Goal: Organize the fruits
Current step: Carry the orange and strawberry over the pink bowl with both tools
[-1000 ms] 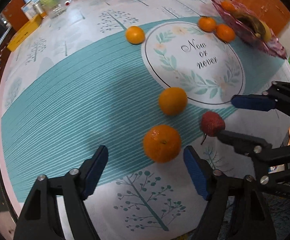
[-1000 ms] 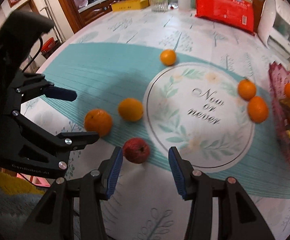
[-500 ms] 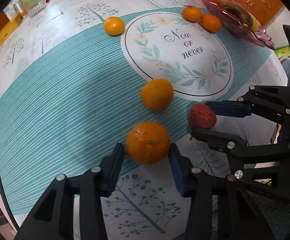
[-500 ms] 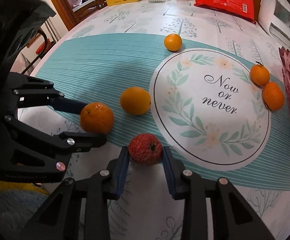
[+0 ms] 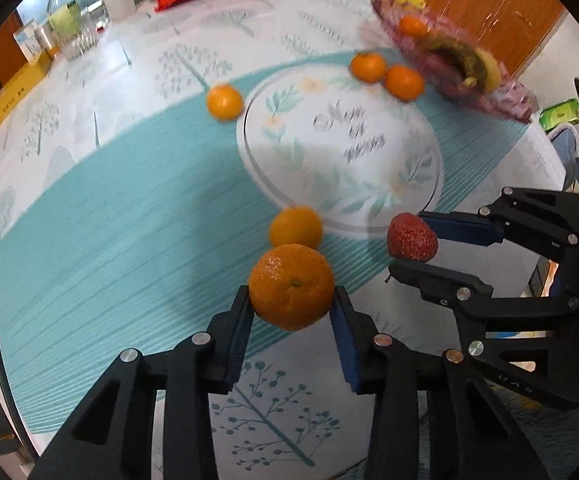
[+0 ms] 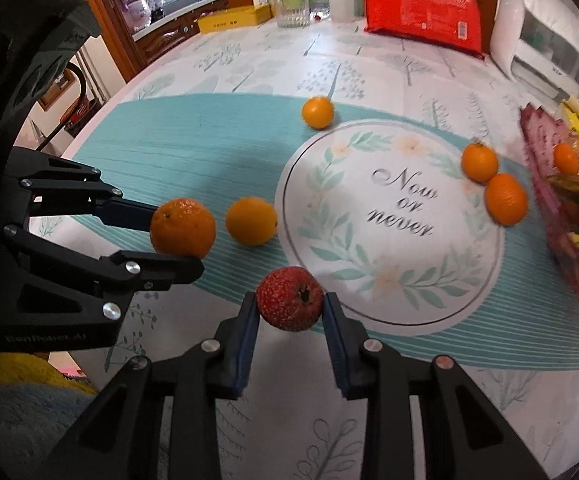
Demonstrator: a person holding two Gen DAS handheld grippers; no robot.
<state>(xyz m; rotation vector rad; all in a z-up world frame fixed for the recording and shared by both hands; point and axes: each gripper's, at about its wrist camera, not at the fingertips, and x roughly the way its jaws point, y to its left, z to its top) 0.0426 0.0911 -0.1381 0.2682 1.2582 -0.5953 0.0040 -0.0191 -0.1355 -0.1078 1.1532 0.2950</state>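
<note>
The left gripper (image 5: 292, 304) is still closing its jaws, its blue pads already pressed against a dimpled mandarin (image 5: 291, 286), which seems lifted just clear of the tablecloth (image 5: 109, 216) (the blur makes that hard to judge). Beside it, the right gripper (image 6: 289, 312) is clamped narrowly on a red speckled fruit (image 6: 289, 298). Another orange (image 6: 251, 221) lies between the held fruits, three more lie farther off, and the purple fruit tray (image 6: 545, 168) sits at the table's edge.
</note>
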